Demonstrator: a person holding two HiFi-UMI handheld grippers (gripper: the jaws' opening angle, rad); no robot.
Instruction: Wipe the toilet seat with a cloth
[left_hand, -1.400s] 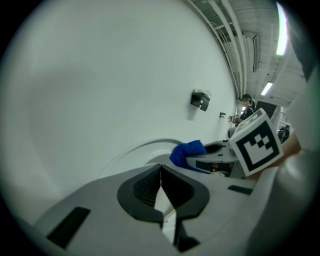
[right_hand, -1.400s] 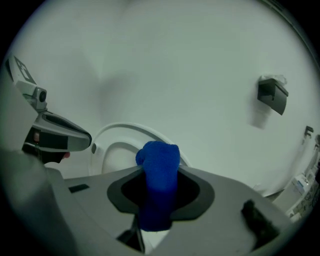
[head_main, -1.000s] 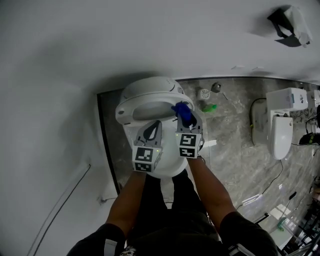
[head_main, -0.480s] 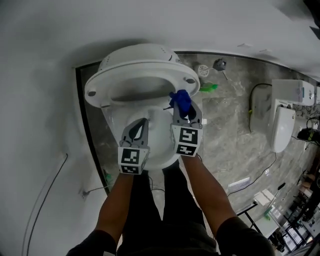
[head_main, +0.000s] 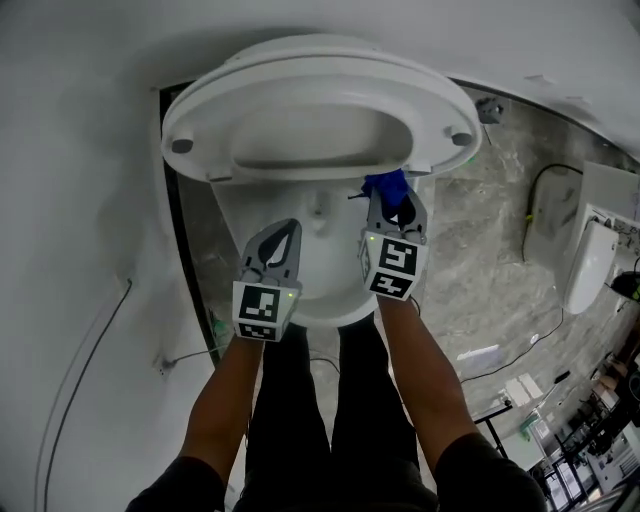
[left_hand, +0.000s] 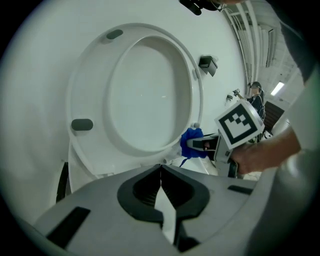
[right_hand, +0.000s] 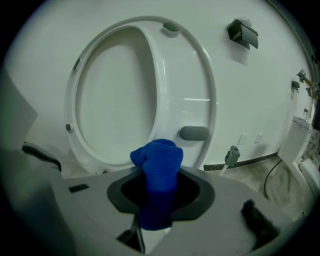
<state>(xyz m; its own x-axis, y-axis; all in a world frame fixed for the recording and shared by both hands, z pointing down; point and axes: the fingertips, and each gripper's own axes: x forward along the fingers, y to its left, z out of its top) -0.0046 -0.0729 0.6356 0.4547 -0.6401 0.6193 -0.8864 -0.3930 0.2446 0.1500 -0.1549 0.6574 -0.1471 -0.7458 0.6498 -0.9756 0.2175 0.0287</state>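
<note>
The white oval toilet seat (head_main: 200, 140) stands tipped up at twelve o'clock over the white ceramic bowl (head_main: 232, 235), its underside facing the person. Two grey rubber bumpers show on it, one at nine o'clock (head_main: 181, 146) and one at three o'clock (head_main: 461, 139).

The right gripper (head_main: 392, 203) has its jaws clamped on a bunched bright-blue cloth (head_main: 388, 187). In the right gripper view the cloth (right_hand: 159, 175) fills the gap between the jaws and bulges out past their tips. It sits at about five o'clock on the seat ring, right by the lower edge, though I can't make out whether it actually touches. From the left gripper view the cloth (left_hand: 192, 144) shows at the foot of the ring, near its bottom end.

The left gripper (head_main: 288, 228) hangs over the bowl at about seven o'clock from the cloth, apart from the seat. Its jaws are pressed together tip to tip with nothing between them, as the left gripper view (left_hand: 161, 172) makes plain.

The two grippers sit side by side, both pointing towards the seat. Grey marbled floor tiles (head_main: 480, 260) spread out towards three o'clock, and a second white toilet (head_main: 590, 270) stands well apart at the far right edge.
</note>
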